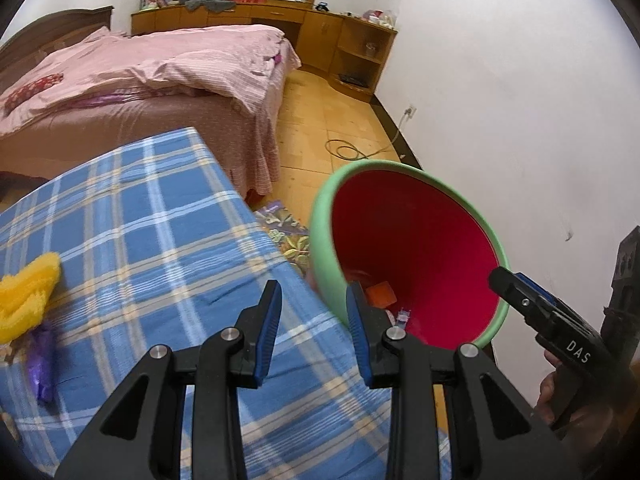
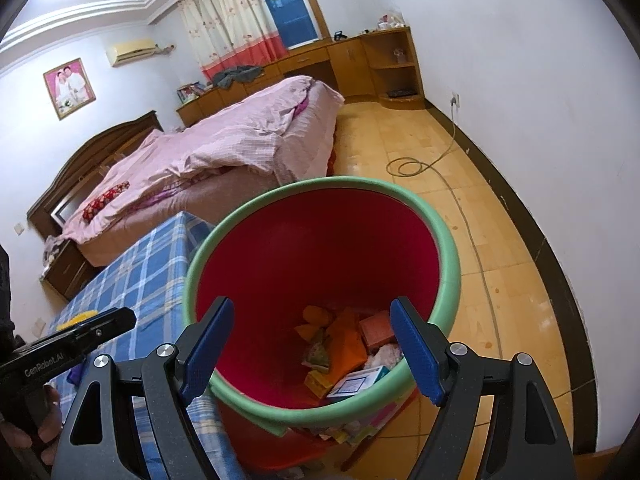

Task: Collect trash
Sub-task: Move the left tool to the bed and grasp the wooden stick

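My left tongs [image 1: 314, 334], part-spread and empty, are nearer the purple wrapper [image 1: 42, 364] lying lengthwise toward me on the tabletop [image 1: 168, 220] off to their left, while my right tongs [image 2: 310, 354] hang wide and empty over the bin [image 2: 320, 248].

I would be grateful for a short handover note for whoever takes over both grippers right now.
Left gripper: partly open, nothing held, over the checked tablecloth.
Right gripper: open wide, empty, over the red bin.
Done: boxes and wrappers already lie in the bin, which stands beside the table.
Left: a purple wrapper and a yellow fluffy item remain on the cloth.
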